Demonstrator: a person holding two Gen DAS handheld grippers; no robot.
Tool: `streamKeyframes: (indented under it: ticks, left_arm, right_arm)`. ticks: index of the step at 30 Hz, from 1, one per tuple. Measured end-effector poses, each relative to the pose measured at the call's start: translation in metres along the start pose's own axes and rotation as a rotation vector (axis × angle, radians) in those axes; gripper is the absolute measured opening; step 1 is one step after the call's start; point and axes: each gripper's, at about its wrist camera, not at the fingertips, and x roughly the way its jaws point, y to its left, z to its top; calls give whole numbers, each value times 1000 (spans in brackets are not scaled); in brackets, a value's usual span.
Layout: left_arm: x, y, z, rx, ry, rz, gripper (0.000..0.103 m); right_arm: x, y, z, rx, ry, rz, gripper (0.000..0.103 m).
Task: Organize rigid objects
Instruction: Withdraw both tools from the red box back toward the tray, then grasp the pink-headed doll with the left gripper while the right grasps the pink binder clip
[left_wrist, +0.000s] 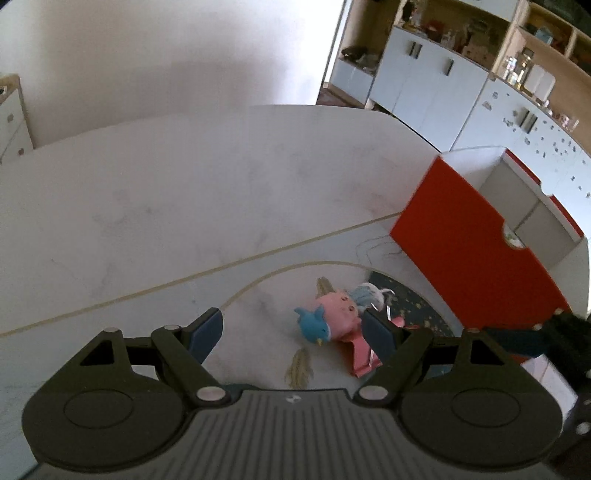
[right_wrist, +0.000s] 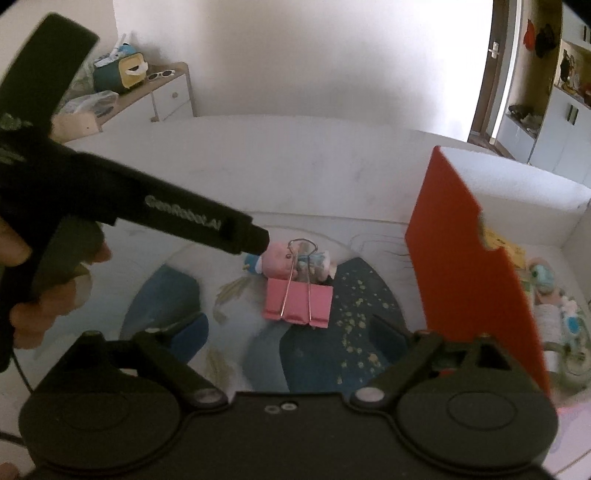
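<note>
A pink binder clip lies on the white table with its wire handles pointing away. Just behind it lie a small pink pig toy, a blue bird toy and a pale blue figure. In the left wrist view the pig and bird sit between my fingers, and the clip is partly hidden by the right finger. My left gripper is open above them. My right gripper is open, just short of the clip.
A red-sided white box stands at the right, with several small toys inside; it also shows in the left wrist view. A dark blue painted patch lies under the clip. A cabinet with clutter stands far left.
</note>
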Motion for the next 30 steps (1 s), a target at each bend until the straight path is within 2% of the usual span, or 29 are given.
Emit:
streamKeyframes:
  ticks: [7, 14, 16, 19, 30]
  left_arm:
    - [7, 14, 5, -29, 6, 4, 82]
    - [15, 16, 8, -45, 14, 3, 82]
    - [17, 15, 8, -45, 16, -4, 82]
    - [17, 12, 9, -44, 18, -17, 82]
    - [23, -7, 3, -14, 13, -75, 82]
  right_arm:
    - [31, 2, 4, 18, 18, -32, 83]
    - [41, 1, 7, 49, 32, -23, 70]
    - [43, 0, 7, 52, 35, -21, 60]
    - [42, 1, 5, 51, 27, -19, 50]
    - [26, -5, -8, 48, 32, -6, 49]
